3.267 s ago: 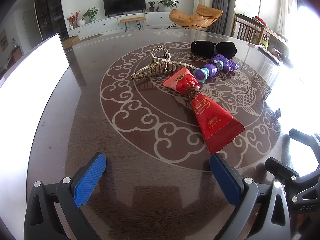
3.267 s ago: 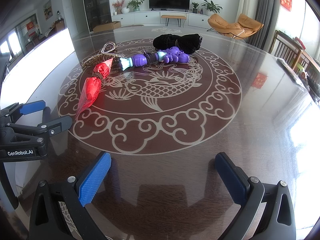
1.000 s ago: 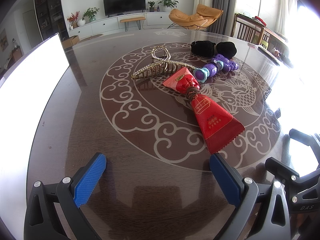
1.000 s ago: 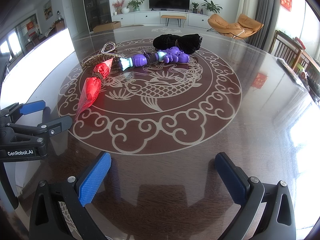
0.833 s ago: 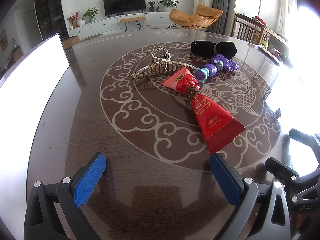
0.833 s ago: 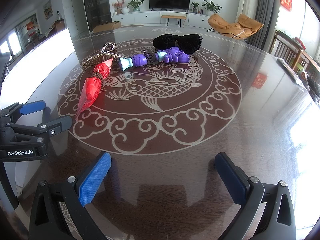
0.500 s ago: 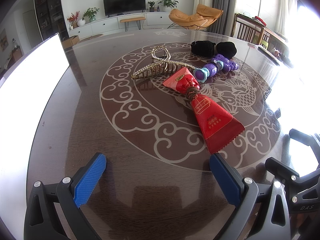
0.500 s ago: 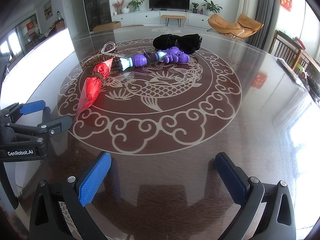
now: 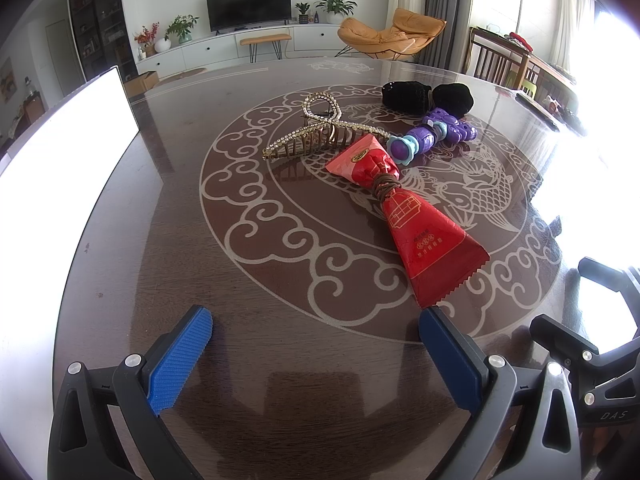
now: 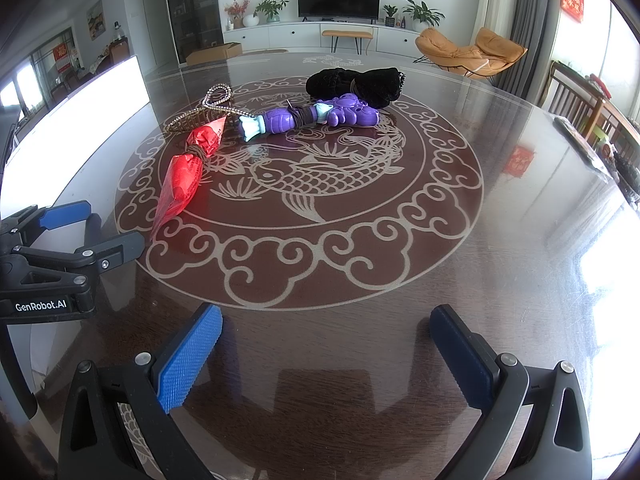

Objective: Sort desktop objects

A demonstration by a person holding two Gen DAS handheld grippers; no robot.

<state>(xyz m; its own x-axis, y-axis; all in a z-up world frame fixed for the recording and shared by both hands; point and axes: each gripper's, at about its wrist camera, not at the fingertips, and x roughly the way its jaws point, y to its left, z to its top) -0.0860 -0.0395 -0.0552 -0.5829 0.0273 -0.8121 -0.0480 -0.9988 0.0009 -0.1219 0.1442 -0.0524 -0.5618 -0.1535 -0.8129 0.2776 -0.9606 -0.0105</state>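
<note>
Left wrist: my left gripper (image 9: 316, 344) is spread, holding nothing; the red foil packet tied with brown cord (image 9: 404, 204) lies just beyond, gold print unreadable.

Right wrist: my right gripper (image 10: 326, 348) is spread wide; "GenRobot.AI" shows at left; the purple plastic toy (image 10: 312, 118) sits far, with bare dark glossy table (image 10: 520, 220) to the right.

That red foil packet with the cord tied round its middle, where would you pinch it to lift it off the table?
Probably at the tied waist of the red packet, where the brown cord cinches it narrow. The flat serrated end lies flush on the table, giving fingers little to catch. The open left gripper is nearest; come from above, fingers either side of the waist, across its length.
</note>
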